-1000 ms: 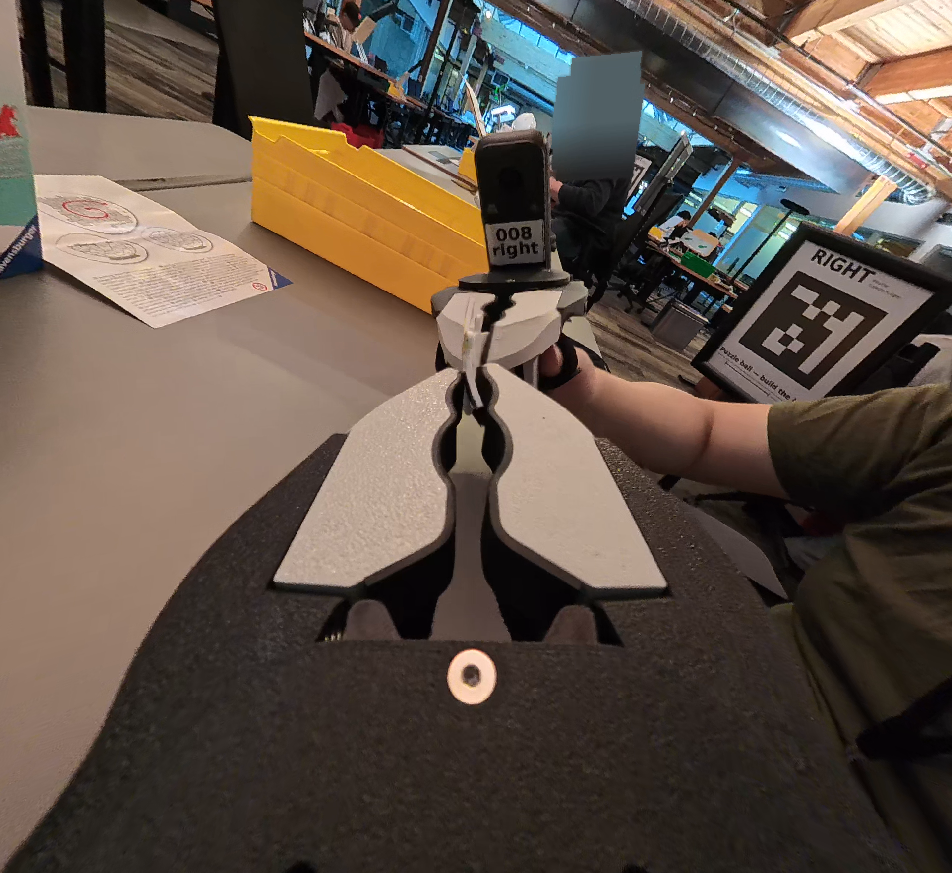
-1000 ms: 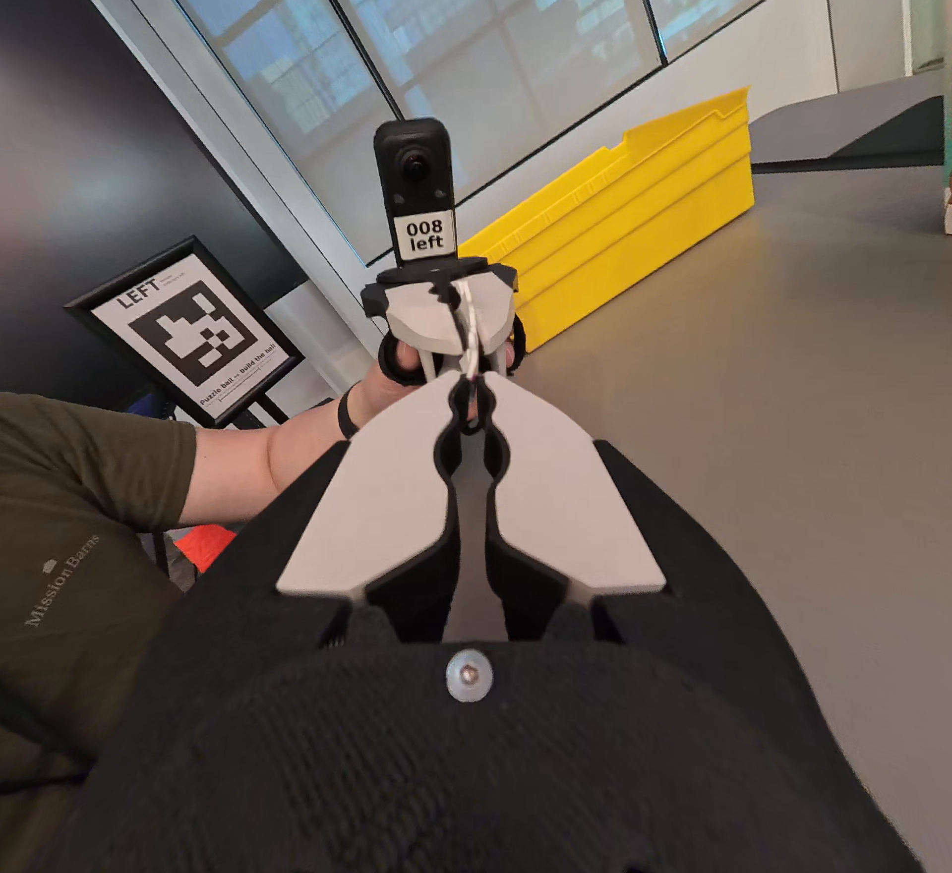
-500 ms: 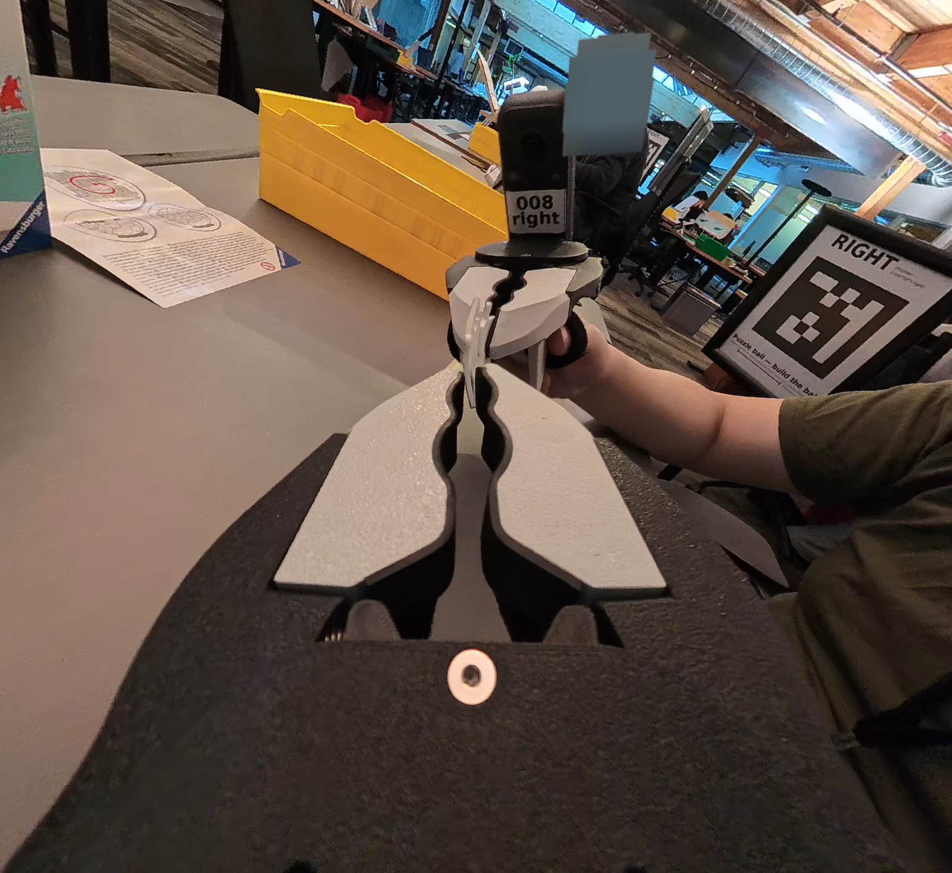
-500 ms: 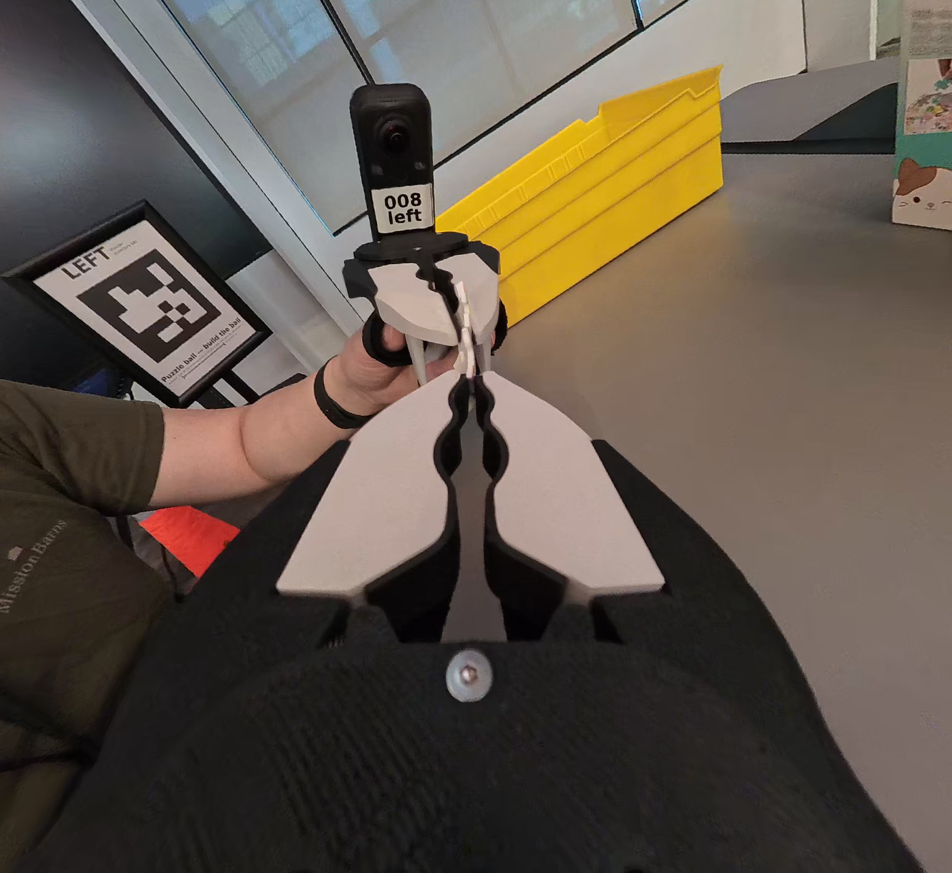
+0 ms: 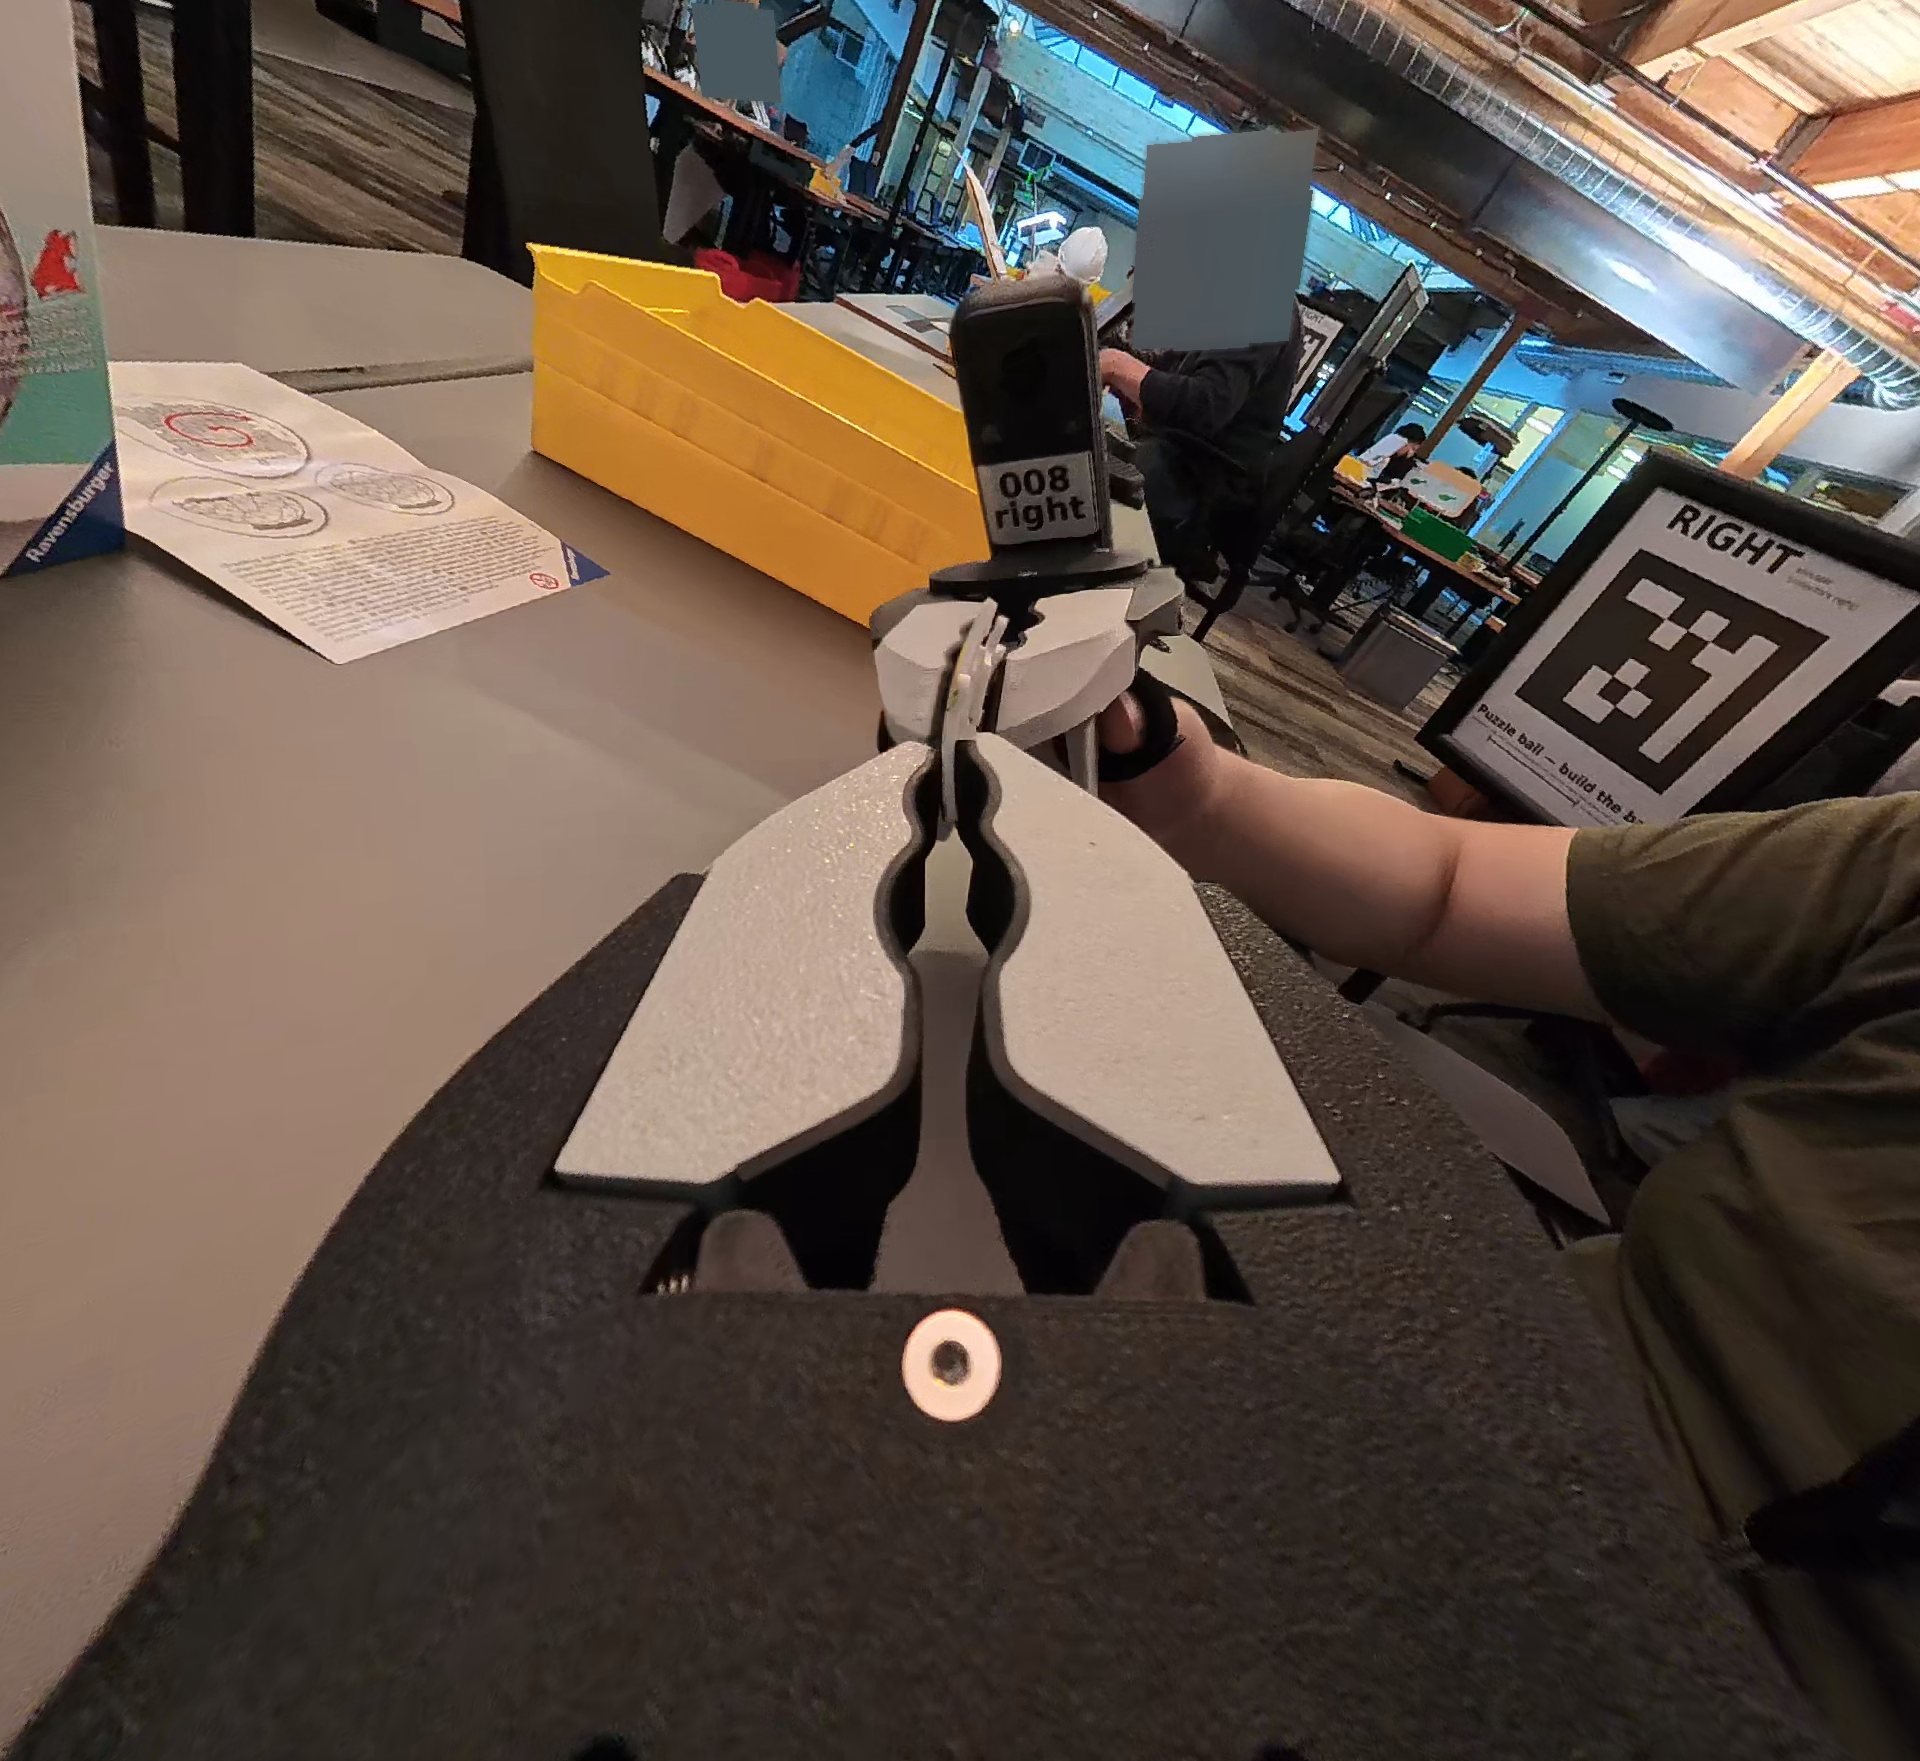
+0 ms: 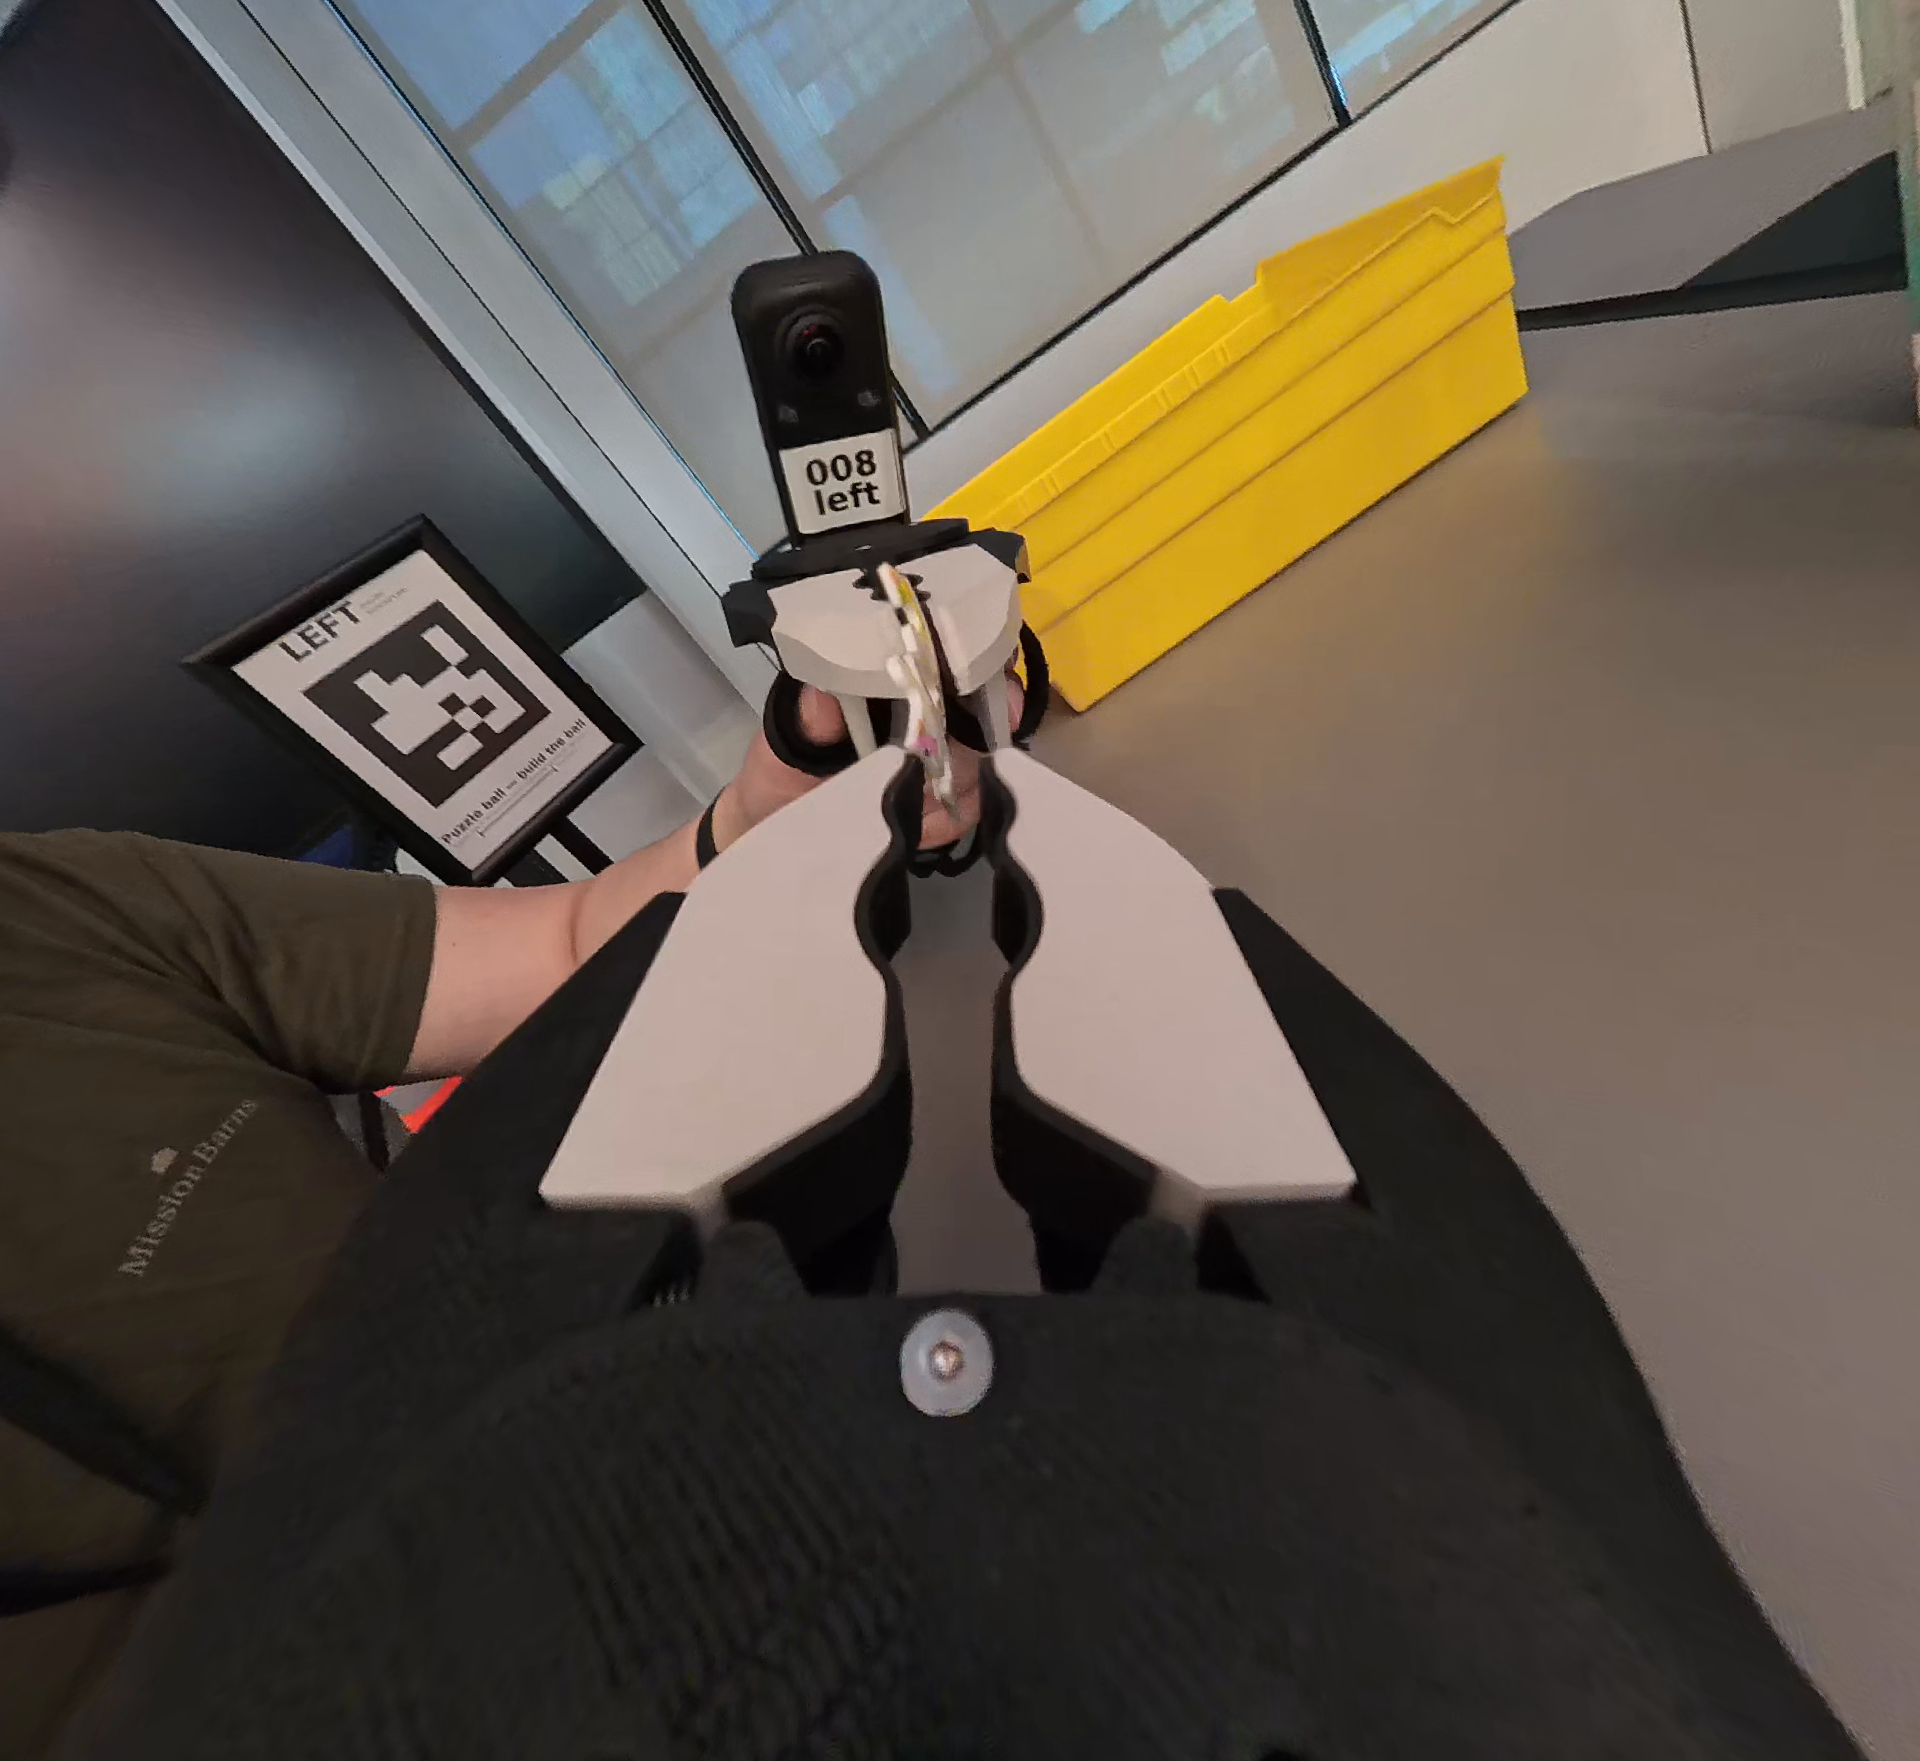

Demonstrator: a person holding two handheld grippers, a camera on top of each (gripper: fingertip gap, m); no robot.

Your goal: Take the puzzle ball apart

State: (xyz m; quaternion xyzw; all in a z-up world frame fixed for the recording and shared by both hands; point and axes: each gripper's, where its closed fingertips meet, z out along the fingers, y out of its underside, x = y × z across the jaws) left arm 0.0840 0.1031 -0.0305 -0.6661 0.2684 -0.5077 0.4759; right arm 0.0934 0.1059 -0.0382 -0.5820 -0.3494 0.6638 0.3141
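A thin curved puzzle piece (image 5: pixel 961 703), white on one side and coloured on the other, is held in the air between my two grippers, which face each other tip to tip above the grey table (image 5: pixel 312 880). My left gripper (image 5: pixel 951 766) is shut on one end of it. It also shows in the right wrist view (image 6: pixel 909 631) with the piece (image 6: pixel 920 683) sticking out of its jaws. My right gripper (image 6: pixel 943 776) has its fingers a little apart, and the piece's free end lies in the gap without being pinched. It also shows in the left wrist view (image 5: pixel 997 662). No whole ball is in view.
A yellow bin (image 5: pixel 727 444) stands on the table behind the grippers and also shows in the right wrist view (image 6: pixel 1247 506). A printed leaflet (image 5: pixel 312 506) and a box (image 5: pixel 52 361) lie at the far left. Framed marker signs (image 5: pixel 1683 662) (image 6: pixel 416 703) stand beyond the table edge. My two grippers' fingertips are within a few centimetres of each other.
My right gripper's fingers have parted from nearly shut to a small gap around the piece. Both grippers have shifted slightly, and the piece now tilts in the left gripper's hold.
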